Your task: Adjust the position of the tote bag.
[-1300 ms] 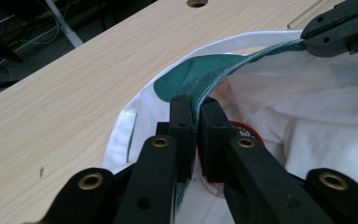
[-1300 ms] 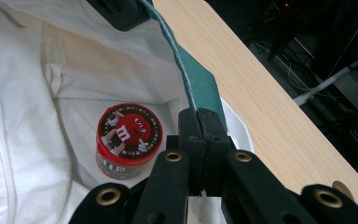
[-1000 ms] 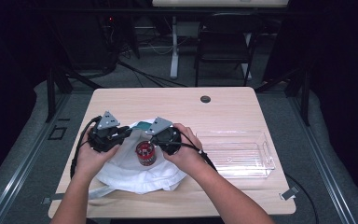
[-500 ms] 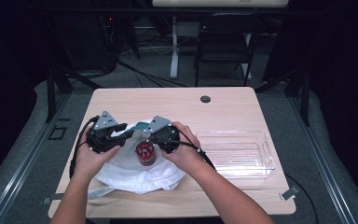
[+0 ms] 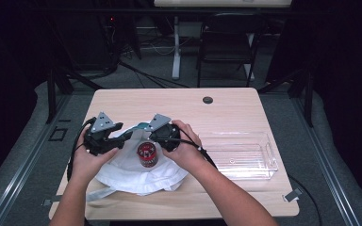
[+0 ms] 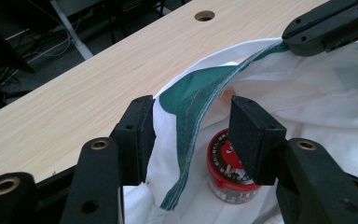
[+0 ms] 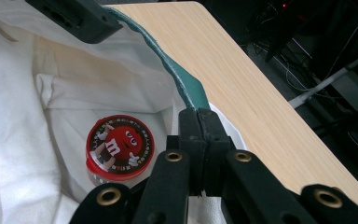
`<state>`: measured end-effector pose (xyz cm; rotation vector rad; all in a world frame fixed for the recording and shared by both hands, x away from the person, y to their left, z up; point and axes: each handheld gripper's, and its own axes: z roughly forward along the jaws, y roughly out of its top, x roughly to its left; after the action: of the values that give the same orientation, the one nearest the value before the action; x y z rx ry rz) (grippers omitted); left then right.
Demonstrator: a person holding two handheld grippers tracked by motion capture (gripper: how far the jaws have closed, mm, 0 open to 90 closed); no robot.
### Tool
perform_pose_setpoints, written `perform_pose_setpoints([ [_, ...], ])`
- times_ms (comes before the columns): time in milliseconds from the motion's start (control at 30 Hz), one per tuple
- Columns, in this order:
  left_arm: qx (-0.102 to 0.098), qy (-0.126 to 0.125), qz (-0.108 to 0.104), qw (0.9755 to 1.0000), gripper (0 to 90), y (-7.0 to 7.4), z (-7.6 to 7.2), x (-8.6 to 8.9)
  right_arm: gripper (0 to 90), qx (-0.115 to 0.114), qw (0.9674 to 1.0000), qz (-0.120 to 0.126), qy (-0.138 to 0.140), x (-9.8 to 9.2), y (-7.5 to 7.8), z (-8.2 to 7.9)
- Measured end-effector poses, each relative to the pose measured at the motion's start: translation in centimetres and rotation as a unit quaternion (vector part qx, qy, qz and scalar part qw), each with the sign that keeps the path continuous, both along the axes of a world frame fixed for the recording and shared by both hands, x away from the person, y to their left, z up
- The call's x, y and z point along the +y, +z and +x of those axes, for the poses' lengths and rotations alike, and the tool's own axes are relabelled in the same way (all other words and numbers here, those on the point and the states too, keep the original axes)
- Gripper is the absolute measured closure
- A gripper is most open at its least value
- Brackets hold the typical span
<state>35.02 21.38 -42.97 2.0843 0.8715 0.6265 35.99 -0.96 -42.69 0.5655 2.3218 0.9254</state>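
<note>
High view: a person's hands hold the left gripper (image 5: 125,135) and right gripper (image 5: 143,133) close together over a white bag (image 5: 136,174) on the table (image 5: 245,106). A red-lidded jar (image 5: 147,154) stands in the bag just below the two grippers. A clear bin (image 5: 240,155) lies to the right, apart from the bag. From this height the jaw tips are too small to read, and the forearms are cut off at the bottom edge.

Left gripper view: the left gripper (image 6: 193,133) has its jaws spread wide, with the bag's green-edged rim (image 6: 191,107) hanging loose between them, nearer one jaw. The jar (image 6: 228,170) sits beyond, partly hidden behind a jaw, so its label is hard to read. The right gripper's tip (image 6: 328,25) pinches the rim at upper right.

Right gripper view: the right gripper (image 7: 200,116) is closed tight on the green rim (image 7: 186,84). The jar's lid (image 7: 120,144) is plain beside it, inside the bag (image 7: 18,116). The left gripper (image 7: 74,16) is cut off at the top edge.
</note>
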Motion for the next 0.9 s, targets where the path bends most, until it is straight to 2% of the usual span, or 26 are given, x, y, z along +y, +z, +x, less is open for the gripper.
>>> perform_pose_setpoints([
  [300,0.0,0.012,0.001,0.9999,50.8,0.1,-0.3,0.9,90.0,-0.001,1.0,0.0,-0.005,-0.1,0.1,0.7],
  [333,0.0,0.013,0.001,0.9999,50.7,0.1,-0.3,1.0,90.0,-0.002,1.0,0.007,-0.005,0.0,0.0,0.8],
  [367,-0.001,0.014,0.001,0.9999,50.6,0.1,-0.4,1.1,90.0,0.0,1.0,0.0,-0.007,-0.1,0.0,0.8],
  [400,0.0,0.016,0.001,0.9999,50.6,0.1,-0.4,1.2,90.0,-0.001,1.0,0.006,-0.008,-0.1,0.0,0.9],
  [767,0.006,0.026,0.002,0.9996,50.6,-0.1,-0.6,2.1,90.0,0.004,0.9999,-0.004,-0.011,-0.3,-0.1,1.7],
  [800,0.007,0.028,0.0,0.9996,50.6,-0.1,-0.6,2.2,90.0,0.004,0.9999,0.002,-0.014,-0.2,-0.2,1.7],
  [900,0.009,0.029,-0.003,0.9995,50.6,-0.1,-0.7,2.5,90.0,0.006,0.9999,0.001,-0.014,-0.3,-0.3,2.0],
])
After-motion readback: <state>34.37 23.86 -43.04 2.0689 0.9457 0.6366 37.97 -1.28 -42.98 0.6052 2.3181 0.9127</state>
